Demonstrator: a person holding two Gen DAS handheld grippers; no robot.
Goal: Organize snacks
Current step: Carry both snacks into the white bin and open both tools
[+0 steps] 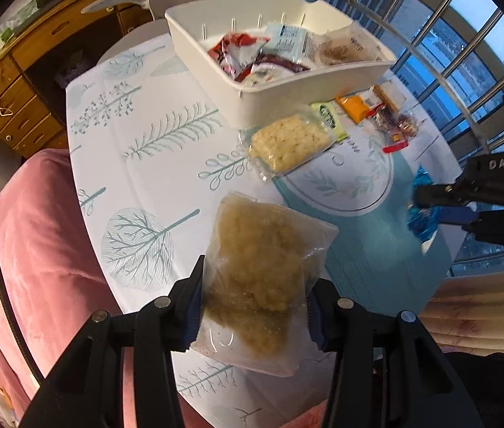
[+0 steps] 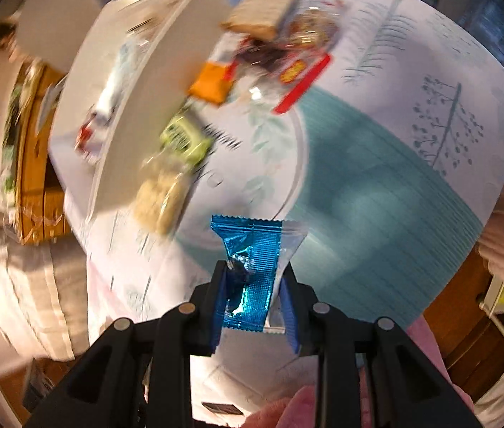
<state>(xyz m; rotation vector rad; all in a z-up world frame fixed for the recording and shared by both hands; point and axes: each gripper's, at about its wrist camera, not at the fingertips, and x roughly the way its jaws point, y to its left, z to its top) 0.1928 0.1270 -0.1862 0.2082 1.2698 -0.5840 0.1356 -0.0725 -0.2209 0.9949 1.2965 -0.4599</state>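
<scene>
Left wrist view.
- Left gripper (image 1: 253, 312), black with blue pads, at 6 o'clock: jaws closed partway onto a clear plastic bag of tan crumbly snack (image 1: 262, 278), held above the round table with white leaf-print cloth (image 1: 145, 164).
- White rectangular plastic bin (image 1: 270, 96) at 12 o'clock, standing on the table. Inside: a red-and-white foil wrapper (image 1: 232, 55), a pale blue packet (image 1: 287, 41) and a clear pack of brown biscuit (image 1: 341, 50).
- Clear packet of pale yellow puffed pieces (image 1: 291, 144) lying just beside the bin's near wall, toward centre.
- Green-labelled sachet (image 1: 328, 119), orange packet (image 1: 353, 107) and clear bag of mixed wrapped sweets (image 1: 394, 125) at 1 o'clock, lying on the cloth.
- Right gripper (image 1: 430, 210) at 3 o'clock, clamped on a shiny blue foil wrapper (image 1: 421, 221).
- Pink cushion (image 1: 38, 249) at 8 o'clock; wooden drawer unit (image 1: 13, 82) at 10 o'clock.

Right wrist view (blurred).
- Right gripper (image 2: 252, 306) at 6 o'clock: jaws narrowed onto the blue foil wrapper (image 2: 252, 264), held above the table.
- White bin (image 2: 152, 100) at 10 o'clock; orange packet (image 2: 211, 82) and sweets bag (image 2: 294, 53) at 12 o'clock.
</scene>
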